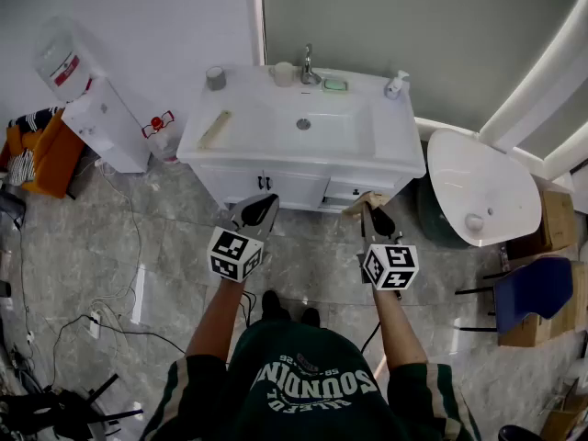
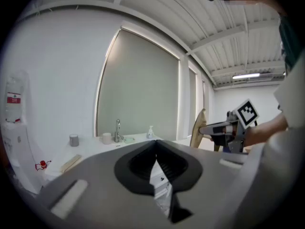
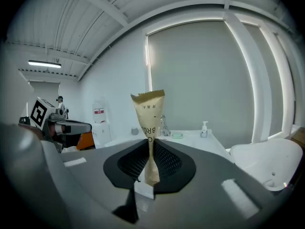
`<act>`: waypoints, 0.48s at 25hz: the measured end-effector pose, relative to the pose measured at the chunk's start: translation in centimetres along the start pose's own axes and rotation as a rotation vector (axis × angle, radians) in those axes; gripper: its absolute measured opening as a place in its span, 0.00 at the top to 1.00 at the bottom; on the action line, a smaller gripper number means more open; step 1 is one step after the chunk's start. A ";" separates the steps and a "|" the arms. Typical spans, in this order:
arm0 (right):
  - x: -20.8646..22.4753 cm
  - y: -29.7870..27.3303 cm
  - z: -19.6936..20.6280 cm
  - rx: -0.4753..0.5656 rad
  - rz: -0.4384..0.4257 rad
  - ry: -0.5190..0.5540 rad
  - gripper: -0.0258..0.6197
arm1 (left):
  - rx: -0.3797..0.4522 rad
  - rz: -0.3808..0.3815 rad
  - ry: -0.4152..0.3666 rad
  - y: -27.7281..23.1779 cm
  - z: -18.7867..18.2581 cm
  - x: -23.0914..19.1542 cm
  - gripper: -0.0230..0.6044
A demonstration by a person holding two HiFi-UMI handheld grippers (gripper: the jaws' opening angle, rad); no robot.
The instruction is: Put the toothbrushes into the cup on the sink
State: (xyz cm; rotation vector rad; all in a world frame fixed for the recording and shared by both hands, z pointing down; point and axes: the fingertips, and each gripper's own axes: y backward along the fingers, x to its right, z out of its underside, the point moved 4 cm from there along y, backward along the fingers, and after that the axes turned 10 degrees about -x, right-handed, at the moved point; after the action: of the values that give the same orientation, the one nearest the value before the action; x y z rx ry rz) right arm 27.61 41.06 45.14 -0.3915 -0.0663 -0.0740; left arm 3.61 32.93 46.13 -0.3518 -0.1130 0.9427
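One toothbrush packet (image 3: 149, 123), crinkly brown paper with a torn top, stands upright, pinched in the right gripper (image 3: 150, 151), well away from the sink (image 1: 303, 125). Another flat tan packet (image 1: 214, 129) lies on the smooth white counter (image 1: 386, 141), near a small round grey cup (image 1: 216, 78). The left gripper (image 2: 156, 149) is pressed together, holding nothing. I think the packet should go in slowly and straight, so the cup doesn't tip.

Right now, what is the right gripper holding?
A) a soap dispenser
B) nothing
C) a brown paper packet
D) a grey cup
C: the right gripper view shows the right gripper pinched on a brown paper packet that stands upright between its jaws.
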 end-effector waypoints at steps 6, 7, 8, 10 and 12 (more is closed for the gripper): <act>-1.6 -0.8 0.2 -0.010 -0.041 -0.005 0.91 | 0.008 0.005 0.010 0.1 0.0 -1.3 0.88; -1.7 -0.9 0.3 -0.012 -0.044 -0.004 0.91 | 0.008 0.009 0.012 0.0 0.0 -1.4 0.88; -1.9 -1.0 0.4 -0.014 -0.046 -0.004 0.91 | 0.008 0.013 0.011 -0.1 0.0 -1.4 0.88; -2.1 -1.2 0.5 -0.017 -0.047 -0.004 0.91 | 0.006 0.021 0.008 -0.3 0.1 -1.4 0.88; -2.2 -1.4 0.5 -0.018 -0.044 -0.003 0.91 | 0.003 0.027 0.010 -0.5 0.2 -1.6 0.88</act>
State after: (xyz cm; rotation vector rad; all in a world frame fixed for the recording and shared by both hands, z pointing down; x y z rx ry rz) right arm 25.32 40.13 45.96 -0.4080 -0.0767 -0.1174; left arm 3.01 31.44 46.59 -0.3561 -0.0983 0.9681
